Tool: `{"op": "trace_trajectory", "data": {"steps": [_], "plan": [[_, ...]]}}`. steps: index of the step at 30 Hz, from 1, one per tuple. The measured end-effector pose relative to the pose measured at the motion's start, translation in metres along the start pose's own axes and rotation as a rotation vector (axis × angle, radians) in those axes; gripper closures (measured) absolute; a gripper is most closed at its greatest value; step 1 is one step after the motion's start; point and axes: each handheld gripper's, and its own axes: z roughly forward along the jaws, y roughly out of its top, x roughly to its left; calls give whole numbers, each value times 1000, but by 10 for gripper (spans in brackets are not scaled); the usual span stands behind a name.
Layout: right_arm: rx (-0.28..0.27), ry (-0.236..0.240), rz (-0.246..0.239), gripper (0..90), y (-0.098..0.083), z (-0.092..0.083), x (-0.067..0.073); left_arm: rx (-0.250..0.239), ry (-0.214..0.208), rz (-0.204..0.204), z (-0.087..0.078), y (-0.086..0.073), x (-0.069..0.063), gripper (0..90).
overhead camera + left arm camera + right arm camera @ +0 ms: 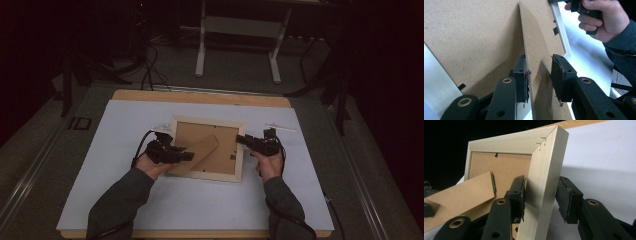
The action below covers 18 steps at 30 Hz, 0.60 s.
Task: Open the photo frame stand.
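On a white-covered table (150, 210) in a dim room, a wooden picture frame (240, 150) lies face down. The left gripper (539, 77) straddles its cardboard easel stand (536, 50); the right gripper (540, 197) brackets the frame's side rail, neither fully clamped.

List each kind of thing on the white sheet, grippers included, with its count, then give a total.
Picture frame, lying face down: 1
Fold-out stand on its cardboard back: 1
Grippers, left gripper and right gripper: 2
Total: 4
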Motion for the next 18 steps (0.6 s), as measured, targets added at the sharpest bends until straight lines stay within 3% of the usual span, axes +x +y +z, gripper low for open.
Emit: {"op": "trace_trajectory", "data": {"steps": [18], "plan": [[-41, 5, -32, 612, 0, -6, 7, 18, -24, 3, 0, -1, 2, 715]]}}
